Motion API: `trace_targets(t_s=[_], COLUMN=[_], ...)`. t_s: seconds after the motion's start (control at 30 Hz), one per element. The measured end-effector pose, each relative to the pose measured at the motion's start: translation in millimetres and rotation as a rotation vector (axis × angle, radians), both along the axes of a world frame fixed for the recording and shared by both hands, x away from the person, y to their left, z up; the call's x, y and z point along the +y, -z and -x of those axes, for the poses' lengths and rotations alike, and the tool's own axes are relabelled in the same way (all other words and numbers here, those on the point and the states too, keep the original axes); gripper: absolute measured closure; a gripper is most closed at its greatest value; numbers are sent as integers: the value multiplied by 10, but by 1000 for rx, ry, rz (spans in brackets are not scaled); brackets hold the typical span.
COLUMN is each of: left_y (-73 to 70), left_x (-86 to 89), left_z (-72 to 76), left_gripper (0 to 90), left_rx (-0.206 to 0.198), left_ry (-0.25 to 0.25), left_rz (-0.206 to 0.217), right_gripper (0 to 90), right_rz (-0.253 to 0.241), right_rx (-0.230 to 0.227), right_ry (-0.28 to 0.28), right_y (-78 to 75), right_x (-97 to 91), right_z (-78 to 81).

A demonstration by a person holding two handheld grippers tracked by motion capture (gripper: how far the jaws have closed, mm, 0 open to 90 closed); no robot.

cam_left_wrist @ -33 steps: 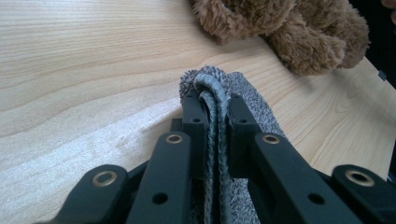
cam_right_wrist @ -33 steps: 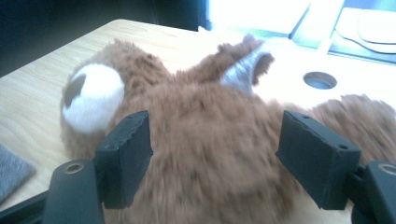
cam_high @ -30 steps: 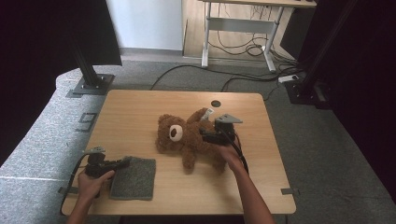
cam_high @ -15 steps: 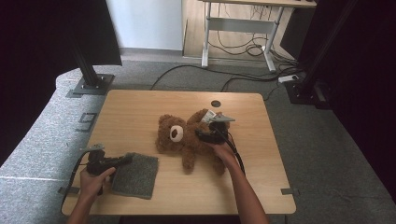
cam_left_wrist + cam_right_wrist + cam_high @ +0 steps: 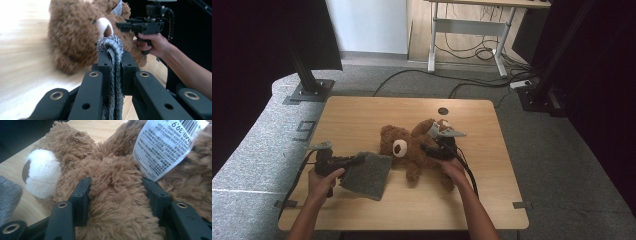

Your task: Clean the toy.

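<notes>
**Cloth on the left, bear on the right: the two are close but not yet touching**

The brown plush teddy bear lies on its back near the middle of the light wooden table, with its long axis running roughly across the table, head toward the person's left side and legs toward the right. The left gripper holds the grey fuzzy square cloth just beside the bear's head; in the left gripper view the cloth is folded and pinched tightly between the pressed-together jaws, and its looped edge points straight at the bear's white muzzle. So the cloth must travel to the person's right to reach the face, and the left hand is clearly the nearer one for this.

The right gripper sits on the bear's body. Its jaws have just been closing, and in the right gripper view they stand on both sides of a thick roll of brown fur and press into it (a soft grip, the pile bulges between them). A white printed paper tag hangs beside.

The fur is long and shaggy, the cloth short and dense, the table smooth.
</notes>
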State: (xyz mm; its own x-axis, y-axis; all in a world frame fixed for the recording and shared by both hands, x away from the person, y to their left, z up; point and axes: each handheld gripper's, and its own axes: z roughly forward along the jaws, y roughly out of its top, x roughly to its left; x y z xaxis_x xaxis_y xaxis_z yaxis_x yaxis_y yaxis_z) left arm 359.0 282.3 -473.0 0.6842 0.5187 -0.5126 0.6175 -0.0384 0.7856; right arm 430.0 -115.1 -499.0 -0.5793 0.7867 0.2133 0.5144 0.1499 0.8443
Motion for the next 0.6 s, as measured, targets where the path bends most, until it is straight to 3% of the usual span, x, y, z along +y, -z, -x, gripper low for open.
trace_targets(t_s=[0.33, 0.6], left_y=[-53, -186], left_x=[-299, -585], left_z=[-177, -349], left_gripper=[815, 814], left_rx=[-13, -66], left_ry=[49, 67], left_rz=[29, 40], right_gripper=[465, 465], right_rz=[-15, -8], right_rx=[-25, -31], right_ry=[6, 13], right_y=[29, 31], right_x=[-4, 9], right_z=[54, 70])
